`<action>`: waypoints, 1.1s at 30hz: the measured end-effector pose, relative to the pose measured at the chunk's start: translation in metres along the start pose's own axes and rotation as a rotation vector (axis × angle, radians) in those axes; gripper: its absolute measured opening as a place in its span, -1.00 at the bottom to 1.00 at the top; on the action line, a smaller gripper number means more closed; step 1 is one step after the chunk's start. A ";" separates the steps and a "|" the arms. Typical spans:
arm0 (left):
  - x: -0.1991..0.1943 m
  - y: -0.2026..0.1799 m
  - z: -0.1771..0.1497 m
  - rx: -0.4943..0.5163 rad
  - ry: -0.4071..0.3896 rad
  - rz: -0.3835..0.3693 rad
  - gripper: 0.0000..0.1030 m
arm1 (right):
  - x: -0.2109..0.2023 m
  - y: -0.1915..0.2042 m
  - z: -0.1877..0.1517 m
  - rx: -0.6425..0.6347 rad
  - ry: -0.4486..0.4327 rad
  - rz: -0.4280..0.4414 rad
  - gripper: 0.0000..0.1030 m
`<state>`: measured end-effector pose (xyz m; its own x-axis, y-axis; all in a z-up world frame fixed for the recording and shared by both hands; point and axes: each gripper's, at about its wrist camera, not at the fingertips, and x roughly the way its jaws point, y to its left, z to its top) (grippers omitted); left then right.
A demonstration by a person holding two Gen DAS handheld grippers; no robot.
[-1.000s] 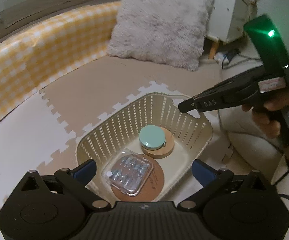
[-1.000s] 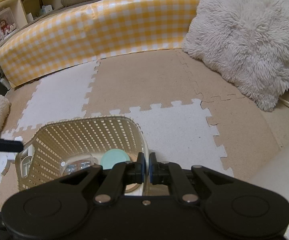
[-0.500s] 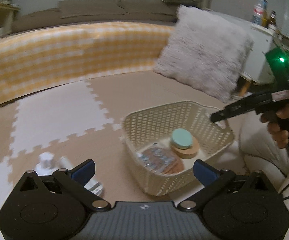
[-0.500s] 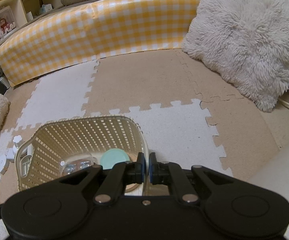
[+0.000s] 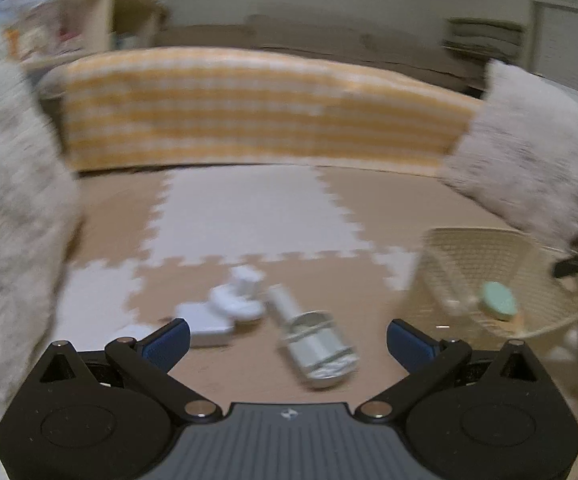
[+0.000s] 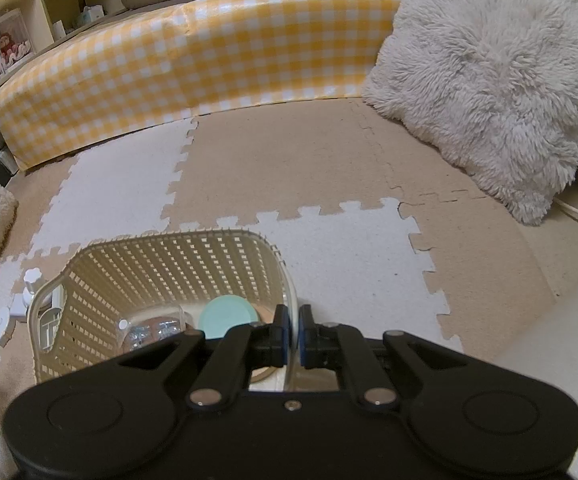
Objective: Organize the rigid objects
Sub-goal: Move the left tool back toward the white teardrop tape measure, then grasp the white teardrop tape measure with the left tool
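Note:
My left gripper (image 5: 289, 342) is open and hovers low over loose things on the foam mat: a pale grey cylinder (image 5: 315, 346) lying between its fingers' line, a white flat box (image 5: 205, 322) and small white pieces (image 5: 237, 300). This view is blurred. To the right stands the cream lattice basket (image 5: 489, 238) with a mint round lid (image 5: 499, 306) inside. My right gripper (image 6: 293, 334) is shut on the basket's near rim (image 6: 169, 238). In the basket lie the mint lid (image 6: 227, 316) on a wooden disc and a clear blister pack (image 6: 149, 330).
A yellow checked bolster (image 6: 209, 60) borders the mat at the back. A shaggy white cushion (image 6: 497, 80) leans at the right, another fluffy one (image 5: 5, 200) at the left. Small white pieces (image 6: 31, 280) lie left of the basket. Shelves (image 6: 17, 36) stand behind.
My left gripper has swung left away from above the basket and dropped lower, over the loose white things on the mat. The right gripper and the basket have stayed still.

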<state>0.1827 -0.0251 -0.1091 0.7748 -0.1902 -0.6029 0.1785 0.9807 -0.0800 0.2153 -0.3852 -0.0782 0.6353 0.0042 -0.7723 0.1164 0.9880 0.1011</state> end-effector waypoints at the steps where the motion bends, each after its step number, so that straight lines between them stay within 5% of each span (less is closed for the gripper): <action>1: 0.002 0.008 -0.002 -0.025 0.002 0.025 1.00 | 0.000 0.000 0.000 -0.001 0.000 -0.001 -0.89; 14: 0.026 0.073 -0.017 -0.217 0.071 0.199 0.89 | 0.000 0.000 0.000 -0.005 0.001 -0.005 -0.89; 28: 0.052 0.078 -0.022 -0.131 0.064 0.258 0.21 | 0.000 0.001 0.001 -0.006 0.001 -0.006 -0.88; 33: 0.057 0.080 -0.021 -0.126 0.044 0.259 0.16 | 0.000 0.001 0.001 -0.007 0.001 -0.007 -0.88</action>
<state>0.2284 0.0433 -0.1663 0.7573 0.0667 -0.6496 -0.1007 0.9948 -0.0152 0.2164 -0.3848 -0.0778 0.6336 -0.0028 -0.7737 0.1155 0.9891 0.0911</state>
